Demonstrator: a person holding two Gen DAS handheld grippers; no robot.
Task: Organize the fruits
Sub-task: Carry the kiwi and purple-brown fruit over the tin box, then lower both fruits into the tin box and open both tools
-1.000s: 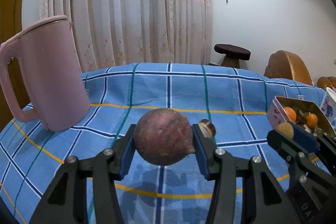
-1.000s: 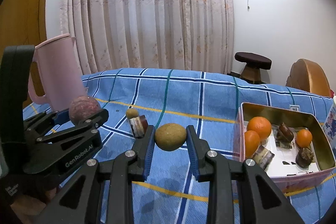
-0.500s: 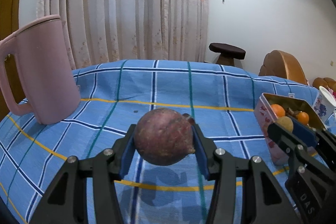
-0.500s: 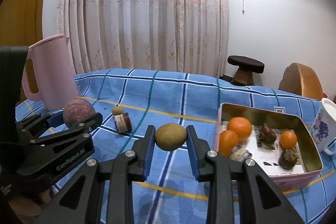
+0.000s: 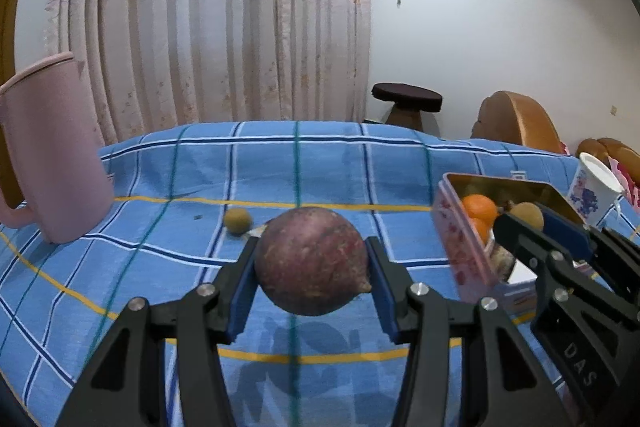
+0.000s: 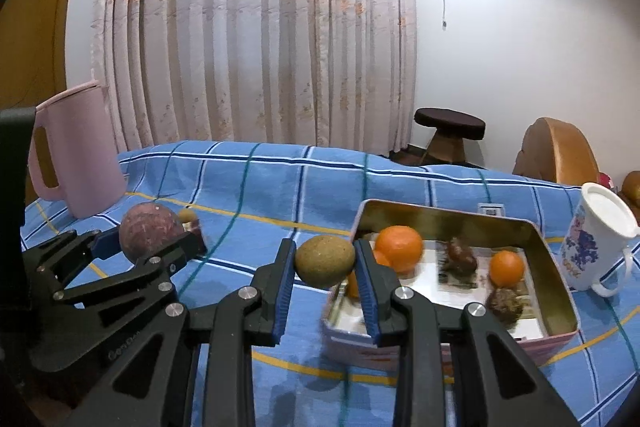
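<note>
My left gripper (image 5: 312, 267) is shut on a large purple-red round fruit (image 5: 311, 261), held above the blue checked tablecloth. My right gripper (image 6: 325, 261) is shut on a small tan-green round fruit (image 6: 325, 261), just left of the near-left corner of the pink tin box (image 6: 556, 275). The tin holds oranges (image 6: 400, 243) and several dark brown fruits (image 6: 460, 257). A small tan fruit (image 5: 237, 221) lies on the cloth behind the purple fruit. In the right wrist view the left gripper (image 6: 154, 241) with its fruit is at the left.
A pink jug (image 5: 52, 155) stands at the table's left. A white floral cup (image 6: 596, 247) stands right of the tin. A small dark wrapped item (image 6: 194, 227) lies behind the left gripper. A stool (image 6: 448, 131) and wooden chairs are beyond the table.
Both grippers have carried their fruits to the right, toward the tin. The tin looms larger and nearer in both views; the jug has slid left. Both grips are unchanged.
</note>
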